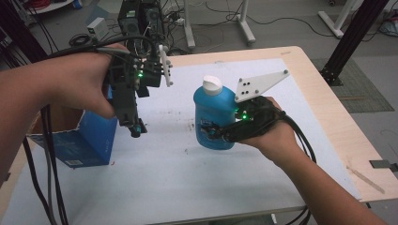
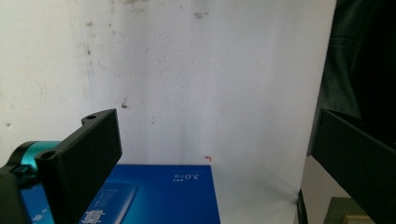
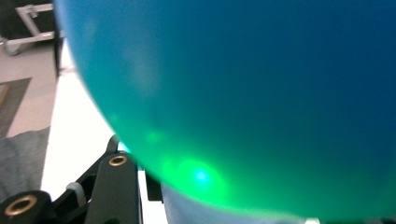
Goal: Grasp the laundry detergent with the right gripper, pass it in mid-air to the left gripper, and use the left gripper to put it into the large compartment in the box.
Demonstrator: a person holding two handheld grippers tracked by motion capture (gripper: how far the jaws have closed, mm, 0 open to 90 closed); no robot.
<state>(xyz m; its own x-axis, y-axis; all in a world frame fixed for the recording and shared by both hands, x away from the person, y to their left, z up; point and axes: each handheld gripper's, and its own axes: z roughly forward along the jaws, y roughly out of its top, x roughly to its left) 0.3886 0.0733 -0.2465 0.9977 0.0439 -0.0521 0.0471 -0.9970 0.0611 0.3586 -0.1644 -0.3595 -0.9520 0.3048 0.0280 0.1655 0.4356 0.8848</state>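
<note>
Soft, even overhead light; shadows on the table [image 1: 164, 178] are faint. The bottle [image 3: 257, 93] is blurred up close, with a green glare spot low down.

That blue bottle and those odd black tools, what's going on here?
A person is working at a table with a hand-held gripper in each hand. The right hand-held gripper is clamped on a blue bottle with a white cap, holding it upright. The left hand-held gripper is open and empty, pointing down above a blue box at the table's left edge.
</note>
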